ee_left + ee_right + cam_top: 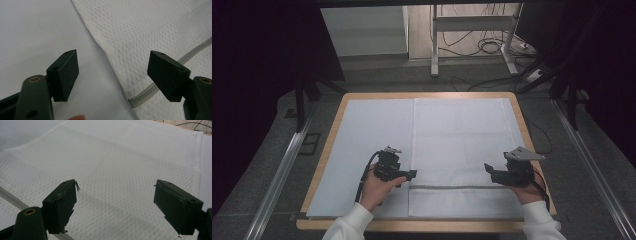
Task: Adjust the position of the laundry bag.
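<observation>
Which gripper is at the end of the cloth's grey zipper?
The left gripper: its open jaws straddle the white cloth's edge where the zipper ends. The right gripper hovers over plain fabric.

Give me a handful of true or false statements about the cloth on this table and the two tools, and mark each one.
1. The left tool has its jaws apart over the left edge of the white textured cloth. True.
2. The right tool is clamped on a red cup. False: its jaws stand apart above the cloth, with nothing between them.
3. A grey zipper runs across the cloth near the edge closest to the person. True.
4. The cloth covers the whole table. False: it lies on the right part, and a smooth pale sheet shows to its left.
5. The cloth is crumpled into a ball. False: it lies spread flat.
</observation>
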Available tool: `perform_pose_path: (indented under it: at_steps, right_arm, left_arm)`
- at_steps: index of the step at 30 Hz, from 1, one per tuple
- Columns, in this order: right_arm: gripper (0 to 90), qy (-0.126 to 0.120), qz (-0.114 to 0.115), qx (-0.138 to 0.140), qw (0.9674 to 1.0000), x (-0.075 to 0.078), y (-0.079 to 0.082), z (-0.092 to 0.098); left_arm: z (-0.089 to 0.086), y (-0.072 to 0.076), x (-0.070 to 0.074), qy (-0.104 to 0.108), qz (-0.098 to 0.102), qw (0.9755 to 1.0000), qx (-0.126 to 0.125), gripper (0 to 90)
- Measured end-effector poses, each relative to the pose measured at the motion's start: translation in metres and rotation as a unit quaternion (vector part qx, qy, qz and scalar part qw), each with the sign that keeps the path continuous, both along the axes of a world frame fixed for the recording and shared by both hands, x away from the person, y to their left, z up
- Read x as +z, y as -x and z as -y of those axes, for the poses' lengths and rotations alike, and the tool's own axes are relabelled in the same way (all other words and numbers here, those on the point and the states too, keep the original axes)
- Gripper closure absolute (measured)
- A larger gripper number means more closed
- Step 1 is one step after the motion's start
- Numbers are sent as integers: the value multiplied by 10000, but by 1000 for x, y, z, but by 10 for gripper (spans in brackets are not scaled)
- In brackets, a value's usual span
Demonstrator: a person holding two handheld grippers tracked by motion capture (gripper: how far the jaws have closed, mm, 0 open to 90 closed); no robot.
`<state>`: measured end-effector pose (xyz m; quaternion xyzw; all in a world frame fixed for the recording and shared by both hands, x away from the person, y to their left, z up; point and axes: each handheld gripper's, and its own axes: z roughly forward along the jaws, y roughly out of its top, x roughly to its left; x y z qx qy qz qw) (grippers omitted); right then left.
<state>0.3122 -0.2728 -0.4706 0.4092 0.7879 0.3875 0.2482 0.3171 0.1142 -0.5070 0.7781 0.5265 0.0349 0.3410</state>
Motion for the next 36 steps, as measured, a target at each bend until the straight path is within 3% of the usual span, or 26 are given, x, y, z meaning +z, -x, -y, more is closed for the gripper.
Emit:
perform_pose_path:
  at_steps: [11, 28, 36]
  right_arm:
    - [178, 92, 44, 24, 9999, 1, 1, -1]
    - [178, 55, 95, 11, 9999, 3, 3, -2]
    - [178, -6, 105, -4, 9999, 5, 3, 0]
  left_arm:
    - [9, -4, -10, 146, -177, 9997, -52, 380]
    - [12, -6, -17, 180, -213, 9994, -205, 536]
    - [15, -6, -19, 145, -107, 9996, -208, 716]
